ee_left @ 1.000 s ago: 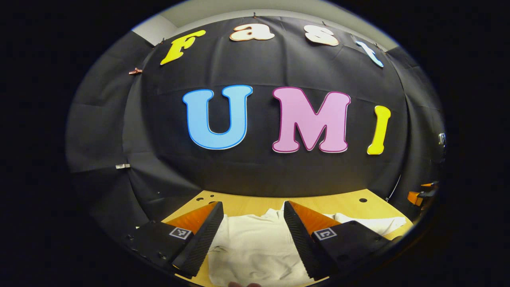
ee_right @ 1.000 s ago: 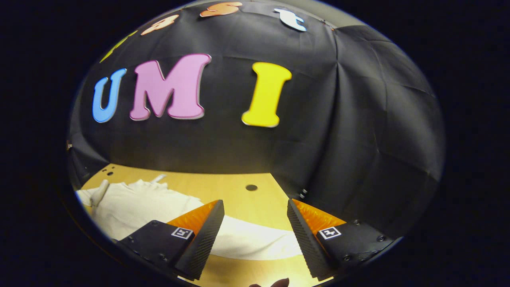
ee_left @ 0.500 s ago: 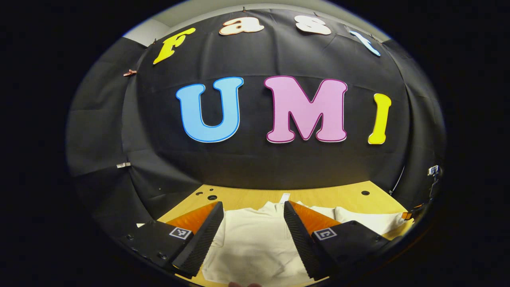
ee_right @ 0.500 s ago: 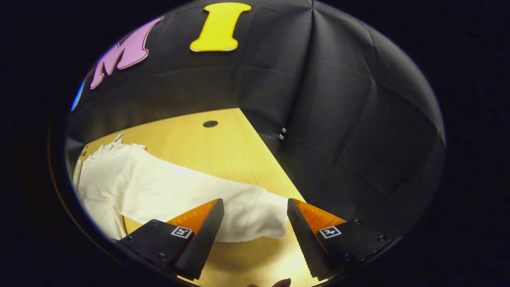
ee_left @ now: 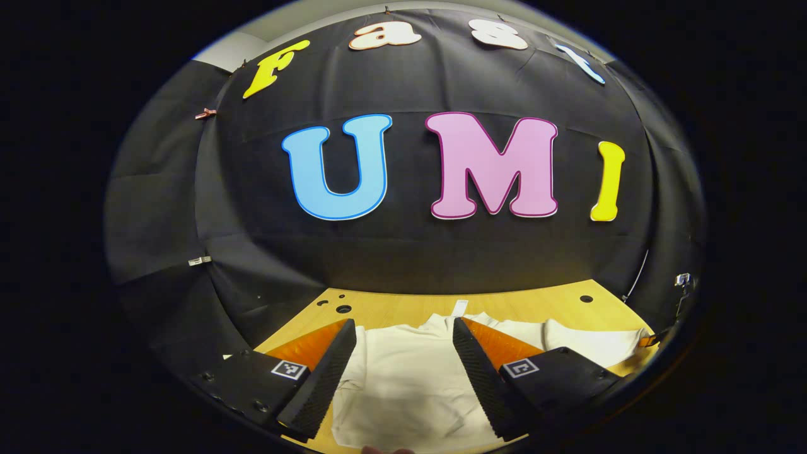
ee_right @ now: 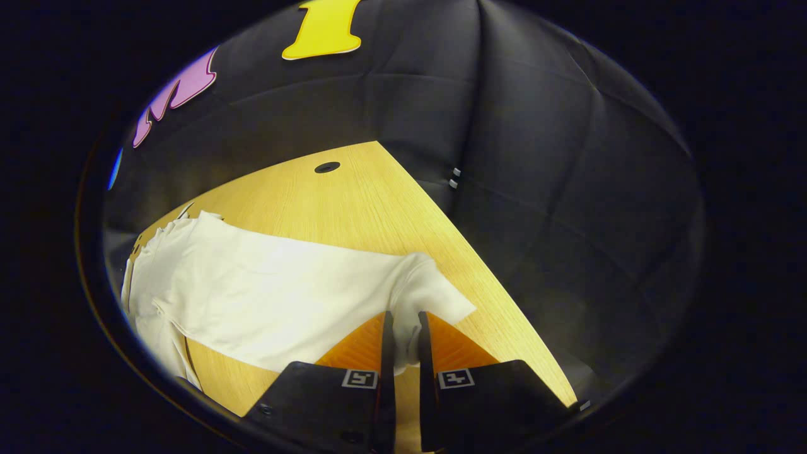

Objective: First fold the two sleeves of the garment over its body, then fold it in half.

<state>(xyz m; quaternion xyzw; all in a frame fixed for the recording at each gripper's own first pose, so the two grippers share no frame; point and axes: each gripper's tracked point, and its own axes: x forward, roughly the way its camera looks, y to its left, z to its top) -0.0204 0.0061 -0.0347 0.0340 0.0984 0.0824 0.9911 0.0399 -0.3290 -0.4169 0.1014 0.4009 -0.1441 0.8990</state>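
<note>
A white long-sleeved garment (ee_left: 403, 378) lies flat on the wooden table (ee_left: 523, 306). In the left gripper view my left gripper (ee_left: 403, 325) hovers open above the garment's body, whose collar end points toward the back wall, and one sleeve (ee_left: 592, 343) stretches off to the right. In the right gripper view that sleeve (ee_right: 265, 296) runs from the body at the left toward me. My right gripper (ee_right: 405, 315) is shut on the sleeve's cuff end (ee_right: 435, 296), and the cloth bunches up slightly between the fingers.
The table's right edge (ee_right: 454, 252) runs diagonally close beside the cuff, with the black booth wall beyond it. Round holes (ee_right: 326, 167) (ee_left: 343, 309) sit in the tabletop near the back. A small white tag (ee_left: 460, 307) lies behind the collar.
My right gripper tipped down toward the table, moved onto the sleeve's end and went from open to shut on the cuff. My left gripper stayed open and barely shifted.
</note>
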